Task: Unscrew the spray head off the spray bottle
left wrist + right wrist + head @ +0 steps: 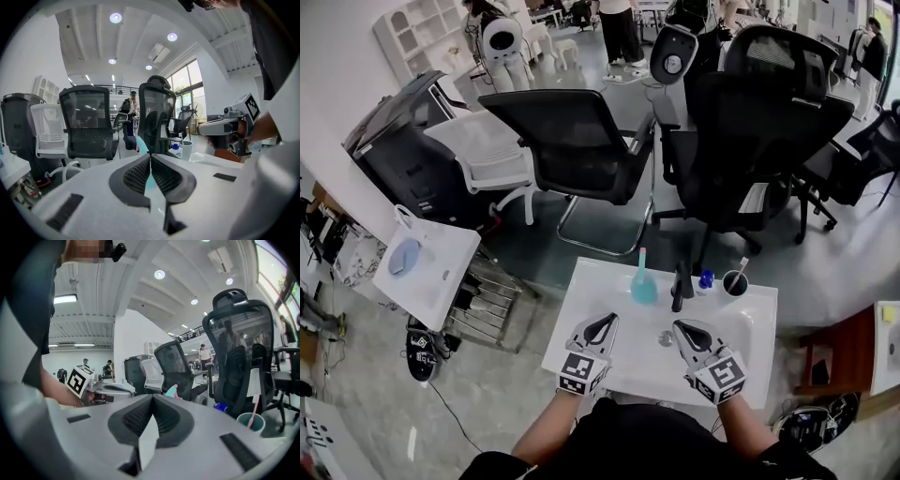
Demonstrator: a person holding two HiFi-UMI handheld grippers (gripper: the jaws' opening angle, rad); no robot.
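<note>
Both hand-held grippers, left gripper [602, 325] and right gripper [688, 332], show ribbed black pads pressed together on nothing. The spray bottle [643, 283] stands upright beyond them at the far edge of the smooth white table [750, 328]. It has a translucent teal, flask-shaped body and a slim neck, and its head is on. Just right of the bottle are a dark upright object [679, 286], a blue-capped container [706, 279] and a round cup [734, 282]. Only the gripper views show pink on the bottle's head [171, 390].
</note>
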